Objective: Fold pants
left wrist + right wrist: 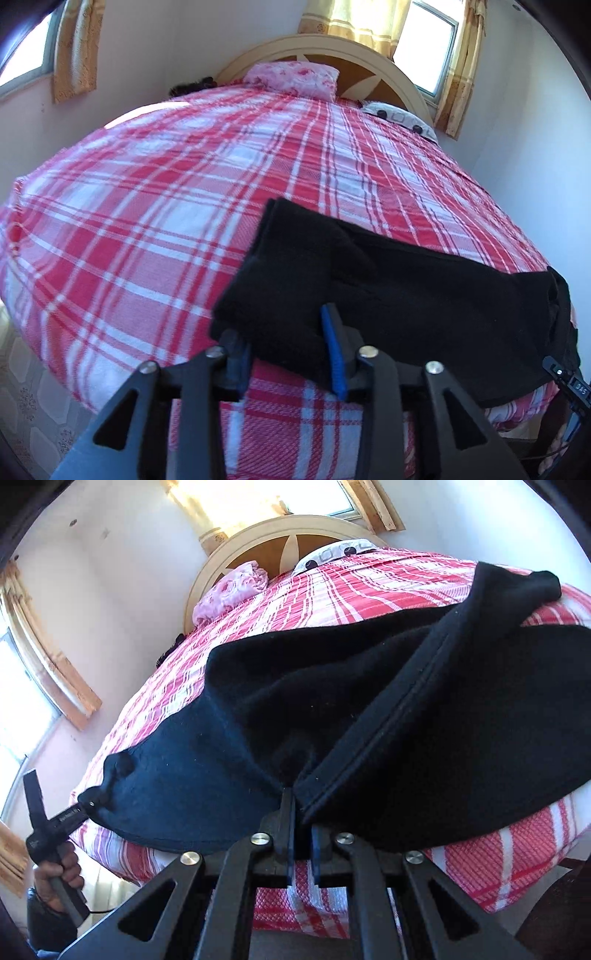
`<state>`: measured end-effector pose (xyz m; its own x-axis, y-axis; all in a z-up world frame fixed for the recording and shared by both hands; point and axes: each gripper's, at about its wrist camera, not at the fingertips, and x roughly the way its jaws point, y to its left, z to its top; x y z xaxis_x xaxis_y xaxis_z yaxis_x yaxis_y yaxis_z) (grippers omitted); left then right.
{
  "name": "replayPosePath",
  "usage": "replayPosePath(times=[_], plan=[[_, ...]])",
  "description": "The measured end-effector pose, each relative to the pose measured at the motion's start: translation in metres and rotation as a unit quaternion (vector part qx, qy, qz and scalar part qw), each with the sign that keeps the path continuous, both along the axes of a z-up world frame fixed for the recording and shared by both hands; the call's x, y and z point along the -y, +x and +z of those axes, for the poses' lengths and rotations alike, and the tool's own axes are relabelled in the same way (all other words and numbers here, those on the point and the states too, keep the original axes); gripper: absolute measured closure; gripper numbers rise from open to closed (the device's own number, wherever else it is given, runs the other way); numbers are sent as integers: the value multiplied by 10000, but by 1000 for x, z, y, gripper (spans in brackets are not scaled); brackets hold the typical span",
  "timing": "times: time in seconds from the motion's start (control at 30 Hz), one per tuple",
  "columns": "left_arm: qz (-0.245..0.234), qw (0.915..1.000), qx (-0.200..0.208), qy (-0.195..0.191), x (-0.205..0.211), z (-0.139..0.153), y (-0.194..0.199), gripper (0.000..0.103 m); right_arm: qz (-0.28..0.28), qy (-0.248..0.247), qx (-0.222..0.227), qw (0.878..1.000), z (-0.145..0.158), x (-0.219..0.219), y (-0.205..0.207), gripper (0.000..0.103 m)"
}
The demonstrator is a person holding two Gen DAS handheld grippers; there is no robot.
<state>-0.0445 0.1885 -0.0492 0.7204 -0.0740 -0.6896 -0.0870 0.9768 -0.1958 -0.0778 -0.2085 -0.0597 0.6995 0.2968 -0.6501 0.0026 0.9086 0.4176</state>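
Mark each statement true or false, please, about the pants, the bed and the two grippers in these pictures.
1. The pants are black. True.
2. The pants lie on a bed with a red and white checked cover. True.
3. The left gripper is shut tight on the cloth. False: its jaws stand apart, with cloth between them.
4. The right gripper pinches an edge of the pants. True.
5. The pants hang from the headboard. False: they lie near the foot of the bed.
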Motion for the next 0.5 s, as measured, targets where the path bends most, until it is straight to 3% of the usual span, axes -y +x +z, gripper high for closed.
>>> replayPosePath(times=[0.13,0.27,0.4,0.5], plan=[[191,9979,412,460,3,28,-6,56,-21,-135,39,9999,10,5,-10,81],[469,9946,705,602,4,51,-7,52,-33,-581,204,9981,28,10,-24,70],[909,9908,770,636,-8,60,-8,53,-255,-635,490,9965,44,22,-30,70],[885,9903,860,637,-8,67,-8,54,-211,-625,733,9951,54,26,-24,70]])
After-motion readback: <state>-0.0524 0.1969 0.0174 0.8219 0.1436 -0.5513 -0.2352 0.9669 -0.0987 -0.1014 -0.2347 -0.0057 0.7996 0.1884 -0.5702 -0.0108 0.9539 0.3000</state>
